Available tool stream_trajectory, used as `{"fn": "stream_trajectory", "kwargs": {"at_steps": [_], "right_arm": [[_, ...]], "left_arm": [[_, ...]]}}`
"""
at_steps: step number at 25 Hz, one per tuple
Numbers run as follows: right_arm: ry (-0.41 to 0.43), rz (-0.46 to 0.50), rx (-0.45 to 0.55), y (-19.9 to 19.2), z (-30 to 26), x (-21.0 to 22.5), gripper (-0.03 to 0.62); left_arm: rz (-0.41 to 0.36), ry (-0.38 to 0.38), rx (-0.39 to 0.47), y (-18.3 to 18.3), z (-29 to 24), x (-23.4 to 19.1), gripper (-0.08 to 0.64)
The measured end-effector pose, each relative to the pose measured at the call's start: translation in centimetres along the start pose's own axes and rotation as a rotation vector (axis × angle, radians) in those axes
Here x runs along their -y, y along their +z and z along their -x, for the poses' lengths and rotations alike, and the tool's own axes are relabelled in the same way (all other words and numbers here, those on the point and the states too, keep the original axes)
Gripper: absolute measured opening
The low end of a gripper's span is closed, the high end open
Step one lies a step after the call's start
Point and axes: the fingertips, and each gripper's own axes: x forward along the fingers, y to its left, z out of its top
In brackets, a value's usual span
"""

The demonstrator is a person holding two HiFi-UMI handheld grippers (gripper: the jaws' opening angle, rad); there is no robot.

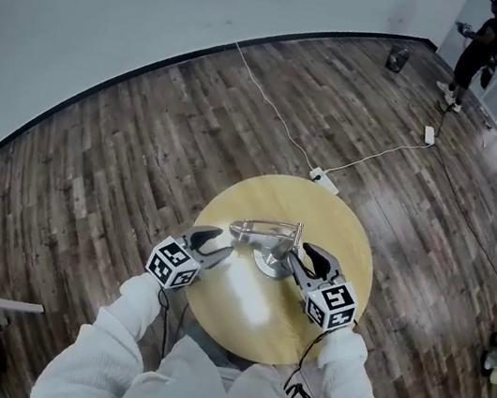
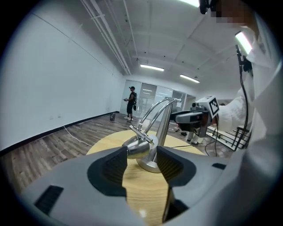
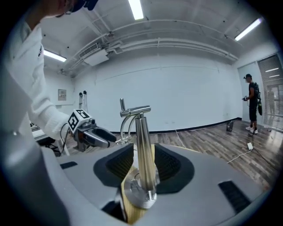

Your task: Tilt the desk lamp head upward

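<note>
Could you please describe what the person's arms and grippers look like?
Both arms wear white sleeves. The left gripper and right gripper are dark grey with black ribbed pads, each carrying a white cube of black square markers and trailing a black cable.

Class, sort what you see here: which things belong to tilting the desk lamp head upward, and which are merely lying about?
Belong to the job:
- desk lamp
- lamp head
- left gripper, open
- right gripper, open
- round wooden table, bearing the lamp

Just lying about:
- power strip on the floor
- white cable
- dark bin by the wall
</note>
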Motion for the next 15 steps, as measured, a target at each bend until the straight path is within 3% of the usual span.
{"fn": "stream_trajectory", "kwargs": {"at_steps": [3, 8, 15], "right_arm": [[0.037, -0.003, -0.011, -0.1, -1.4, -0.1, 0.133], [0.03, -0.03, -0.005, 0.2, -3.3, 0.2, 0.133], [0.023, 0.026, -0.024, 0.5, -3.9, -0.1, 0.133]], "left_arm": [[-0.055, -0.071, -0.062, -0.3, -1.8, -0.7, 0.23], [-0.164, -0.109, -0.179, -1.4, -4.7, -1.7, 0.267], [-0.224, -0.218, -0.203, -1.8, -6.5, -1.5, 0.281]]}}
